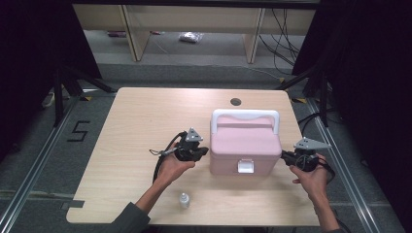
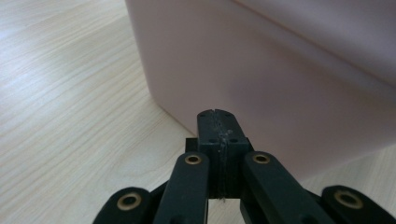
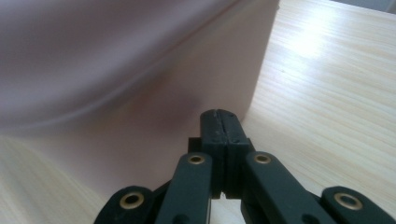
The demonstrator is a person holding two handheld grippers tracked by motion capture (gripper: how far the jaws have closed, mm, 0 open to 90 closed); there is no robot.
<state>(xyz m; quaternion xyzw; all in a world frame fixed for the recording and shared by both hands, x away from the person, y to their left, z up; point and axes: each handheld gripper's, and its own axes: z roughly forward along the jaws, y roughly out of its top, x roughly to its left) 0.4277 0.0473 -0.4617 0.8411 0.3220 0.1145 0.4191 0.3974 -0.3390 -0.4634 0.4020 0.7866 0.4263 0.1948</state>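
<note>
Two clenched claws flank the pink box [image 1: 245, 145], which sits mid-counter [image 1: 141, 116]: left claw [image 1: 200, 152] at its nine o'clock, right claw [image 1: 285, 156] at three. Squeezing it unevenly could skid or twist it, and the little bottle [image 1: 183, 199] at seven o'clock looks easy to knock over.

The pink box [image 1: 245, 145] blocks the table's [image 1: 141, 121] middle right; a small bottle [image 1: 183, 199] stands near the front edge; the left half lies open.

One pink box [image 1: 245, 145] sits right of centre, one small bottle [image 1: 183, 199] at lower centre, one worktop [image 1: 141, 121] beneath, and two grippers flank the box: left [image 1: 203, 151], right [image 1: 284, 155].
</note>
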